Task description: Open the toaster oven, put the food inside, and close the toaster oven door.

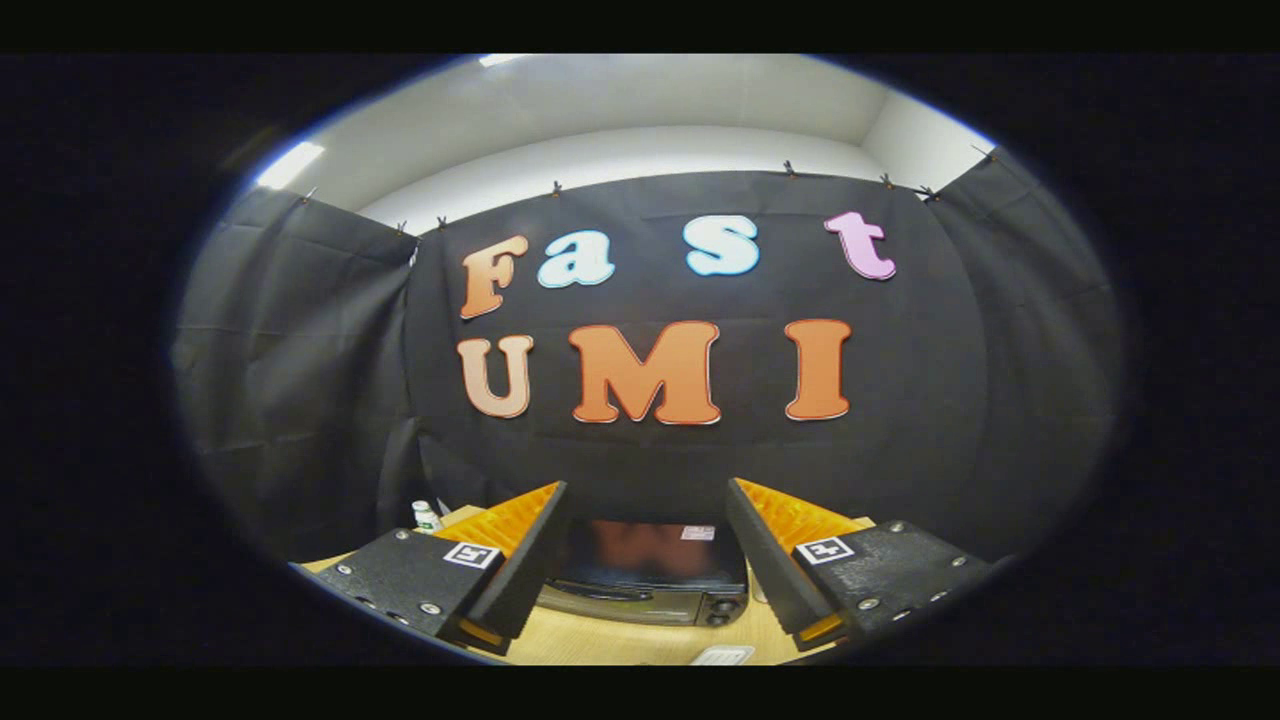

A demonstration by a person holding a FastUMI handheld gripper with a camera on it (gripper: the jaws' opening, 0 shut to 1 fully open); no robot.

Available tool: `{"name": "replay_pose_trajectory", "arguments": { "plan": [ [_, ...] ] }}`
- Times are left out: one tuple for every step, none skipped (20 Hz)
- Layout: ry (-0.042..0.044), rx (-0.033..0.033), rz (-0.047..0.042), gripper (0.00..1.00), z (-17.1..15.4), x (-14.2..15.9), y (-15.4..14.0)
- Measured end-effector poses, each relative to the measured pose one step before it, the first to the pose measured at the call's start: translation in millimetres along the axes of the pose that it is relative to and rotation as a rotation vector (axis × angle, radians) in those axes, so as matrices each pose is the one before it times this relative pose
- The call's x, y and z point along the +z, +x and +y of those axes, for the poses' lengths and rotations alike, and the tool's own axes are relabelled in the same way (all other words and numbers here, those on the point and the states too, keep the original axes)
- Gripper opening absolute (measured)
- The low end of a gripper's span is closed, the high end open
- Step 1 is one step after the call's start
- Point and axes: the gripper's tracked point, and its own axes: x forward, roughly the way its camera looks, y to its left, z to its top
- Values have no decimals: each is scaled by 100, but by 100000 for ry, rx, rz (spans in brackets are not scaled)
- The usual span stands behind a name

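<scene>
Toaster oven on the wooden table, seen between the two fingers and beyond their tips, well apart from them. Dark box with a glossy top catching a reddish reflection, a pale sticker near its back right corner, a long dark handle across the front, two round knobs at the front right. Door apparently shut with the handle up at the top edge, though seen from above and hard to confirm. Probably set square to the approach so the handle can be reached head-on. Gripper spread wide, fingers far apart, nothing between them, nothing touched; likely held high and back to frame the oven before going for the handle. Opening step not yet begun, by the look of it. Small white bottle with a green label left of the left finger, near the table's far edge. Pale flat object on the table in front of the oven, too cropped to name.
</scene>
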Motion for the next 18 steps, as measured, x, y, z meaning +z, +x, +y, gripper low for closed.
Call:
{"name": "replay_pose_trajectory", "arguments": {
  "plan": [
    [-332,216,-362,92,59,92,-107],
    [-128,508,-556,93,-2,150,71],
    [-300,394,-193,93,174,-33,-113],
    [-210,310,-104,93,30,137,-35],
    [-22,370,72,94,-22,138,-67],
    [199,491,-71,94,-208,144,546],
    [173,167,97,95,-49,21,60],
    [86,34,101,95,-129,13,14],
    [3,183,-172,95,-33,104,-20],
    [91,-47,-72,95,-24,125,-63],
    [217,296,-388,95,127,-200,-425],
    [18,-93,-451,95,-103,204,11],
    [96,121,-346,95,-73,75,26],
    [83,259,-365,95,102,180,-115],
    [117,125,-277,95,-53,126,-89],
    [-181,328,-435,95,31,179,-12],
    [-300,-83,-330,95,-79,148,-114],
    [-222,497,-198,95,118,74,-188]
  ]
}}
